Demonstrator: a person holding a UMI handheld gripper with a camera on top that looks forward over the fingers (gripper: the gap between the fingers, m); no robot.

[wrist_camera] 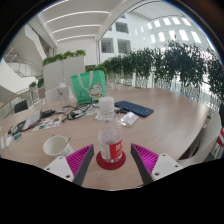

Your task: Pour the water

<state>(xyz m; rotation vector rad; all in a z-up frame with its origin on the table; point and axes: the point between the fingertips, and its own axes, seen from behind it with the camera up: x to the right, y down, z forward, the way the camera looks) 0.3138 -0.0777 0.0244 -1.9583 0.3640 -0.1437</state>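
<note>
Gripper view of a bright hall with rows of ceiling lights. A line of tall green plants [160, 65] runs behind a pale wooden table [165, 125], which fills the middle ground.

On the table, beyond the fingers, lie a dark flat tablet [134, 108] and, to its left, a green object [88, 86] whose kind cannot be told. Further left sits a clutter of cables and small items [40, 118], too small to tell apart.

A clear plastic bottle [108, 135] with a white cap and a red label stands upright between the two fingers, its lower part level with the pads. Whether it rests on the table or is lifted cannot be told.

A white cup [57, 147] stands on the table just left of the left finger, apart from the bottle, its mouth upward.

The gripper [112, 158] shows two pink pads [82, 158]; each pad lies against a side of the bottle at the label, so the fingers are closed on the bottle.
</note>
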